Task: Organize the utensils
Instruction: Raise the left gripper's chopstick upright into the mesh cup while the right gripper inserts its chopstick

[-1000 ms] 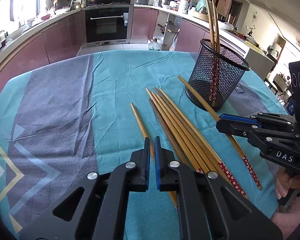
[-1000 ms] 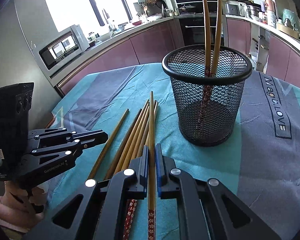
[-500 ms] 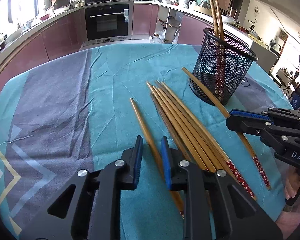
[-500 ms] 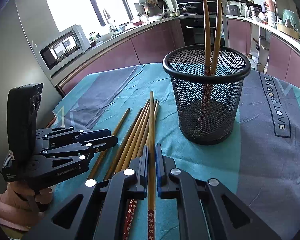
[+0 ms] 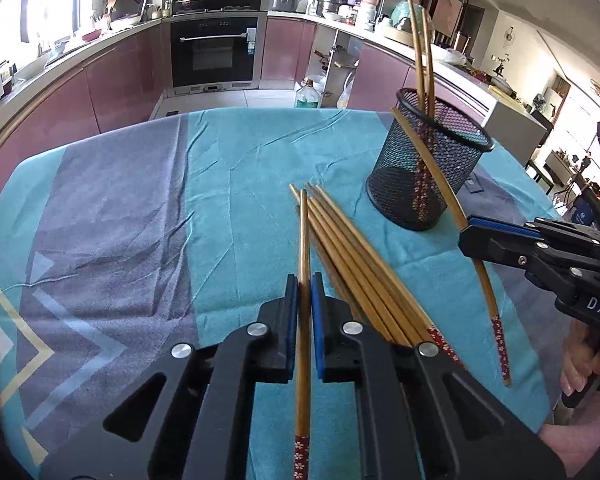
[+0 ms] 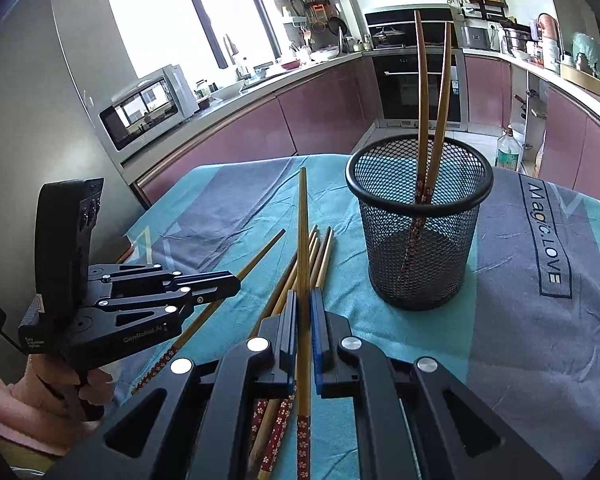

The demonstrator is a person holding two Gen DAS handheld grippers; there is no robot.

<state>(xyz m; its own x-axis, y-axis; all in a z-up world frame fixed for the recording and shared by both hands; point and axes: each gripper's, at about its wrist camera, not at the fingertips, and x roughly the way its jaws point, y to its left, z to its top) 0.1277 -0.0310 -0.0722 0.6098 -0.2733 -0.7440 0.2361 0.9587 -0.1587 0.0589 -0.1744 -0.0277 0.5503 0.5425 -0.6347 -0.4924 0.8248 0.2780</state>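
A black mesh cup [image 5: 428,168] [image 6: 420,224] stands on the teal tablecloth with two bamboo chopsticks [image 6: 432,120] upright in it. Several more chopsticks [image 5: 360,264] [image 6: 316,256] lie in a bundle beside it. My left gripper [image 5: 305,280] is shut on one chopstick [image 5: 303,240] and holds it lifted above the cloth. My right gripper [image 6: 305,296] is shut on another chopstick [image 6: 302,232], raised and pointing away from me. In the left wrist view that chopstick [image 5: 432,172] slants up in front of the cup from the right gripper [image 5: 470,232].
The table is covered with a teal and grey cloth [image 5: 140,220] whose edge falls off at the near right. Kitchen counters, an oven [image 5: 216,52] and a microwave [image 6: 148,108] stand behind.
My left gripper opened, then shut on a single chopstick and lifted it. My right gripper has raised its chopstick off the bundle toward the cup.
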